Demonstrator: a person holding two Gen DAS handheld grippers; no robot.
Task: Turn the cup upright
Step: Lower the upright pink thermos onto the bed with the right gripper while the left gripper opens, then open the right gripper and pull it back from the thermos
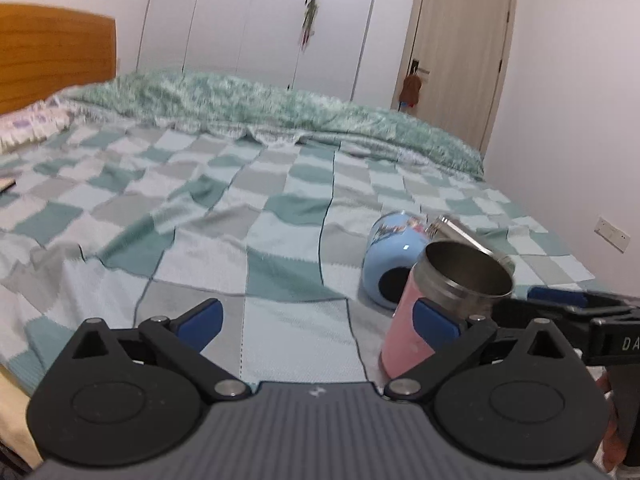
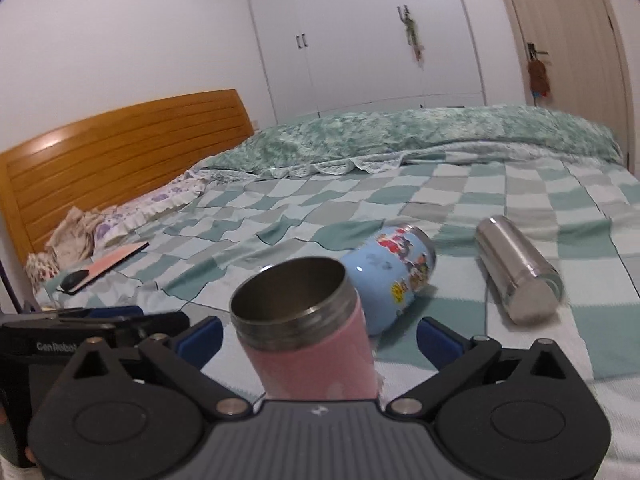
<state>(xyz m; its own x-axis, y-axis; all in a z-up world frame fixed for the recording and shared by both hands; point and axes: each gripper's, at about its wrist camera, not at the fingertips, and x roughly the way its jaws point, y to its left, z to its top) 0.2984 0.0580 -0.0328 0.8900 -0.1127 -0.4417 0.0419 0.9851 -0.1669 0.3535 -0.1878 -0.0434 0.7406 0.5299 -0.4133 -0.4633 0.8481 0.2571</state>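
1. Between the blue pads of the right gripper [image 2: 320,338], at 6 o'clock in its own view, stands the pink cup [image 2: 308,332], mouth up and leaning a little; the jaws are spread, and neither pad seems to touch it.
2. My reading: the pink cup is already up, so the step in hand is letting go or settling it. The checked blanket [image 2: 500,200] is soft, so the next move calls for a slow straight pull-back that does not nudge the cup over.
3. At 6 o'clock in the left view, the left gripper [image 1: 318,320] is spread too and holds nothing; the pink cup sits just outside its right pad, at 4 o'clock.
4. Inside, the pink cup shows bare steel walls and nothing else that I can see.
5. Farther, at 1 o'clock in the right view, the blue cup [image 2: 394,268] lies on its side, mouth away from that camera. Its contents are hidden.
6. At 2 o'clock lies the steel cup [image 2: 518,268], also on its side, flat end toward the camera.
7. If more flipping remains, these 2 cups come next.
8. At 9 o'clock, far off, a phone [image 2: 102,266] lies near the pillow [image 2: 152,206].
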